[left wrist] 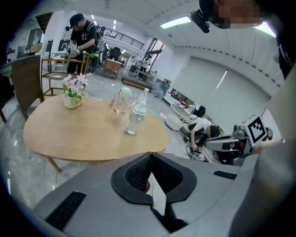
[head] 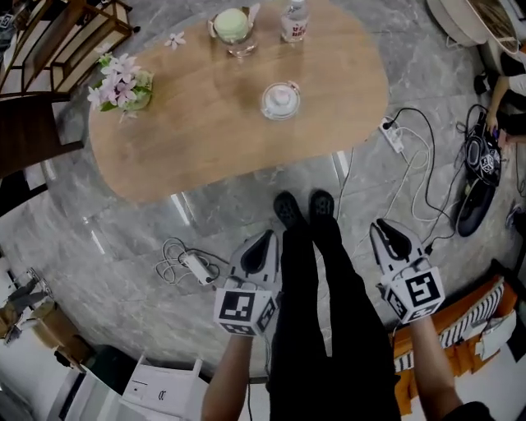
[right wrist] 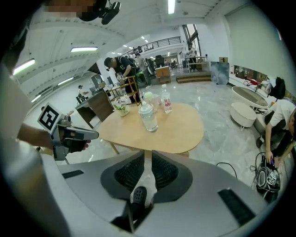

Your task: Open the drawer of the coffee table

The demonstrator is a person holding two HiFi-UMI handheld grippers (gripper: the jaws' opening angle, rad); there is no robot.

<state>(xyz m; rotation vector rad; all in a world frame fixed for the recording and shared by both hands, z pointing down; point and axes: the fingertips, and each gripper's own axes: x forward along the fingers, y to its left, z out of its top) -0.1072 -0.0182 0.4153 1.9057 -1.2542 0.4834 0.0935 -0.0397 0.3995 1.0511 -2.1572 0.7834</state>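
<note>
The coffee table [head: 205, 140] is a rounded wooden top on a grey marble floor, ahead of my feet; no drawer shows in any view. My left gripper [head: 265, 238] hangs beside my left leg, jaws shut and empty, short of the table's near edge. My right gripper [head: 380, 226] hangs beside my right leg, also shut with nothing held. In the left gripper view the shut left gripper [left wrist: 150, 157] points toward the table [left wrist: 92, 134]. The right gripper view shows the shut right gripper [right wrist: 147, 159] facing the table [right wrist: 171, 132].
On the table stand a flower pot [head: 123, 82], a lidded glass [head: 233, 29], a water bottle [head: 294, 20] and a glass jar [head: 280, 100]. A power strip [head: 393, 136] and cables lie on the floor at right, a white adapter [head: 197, 267] at left, a wooden chair [head: 49, 49] far left.
</note>
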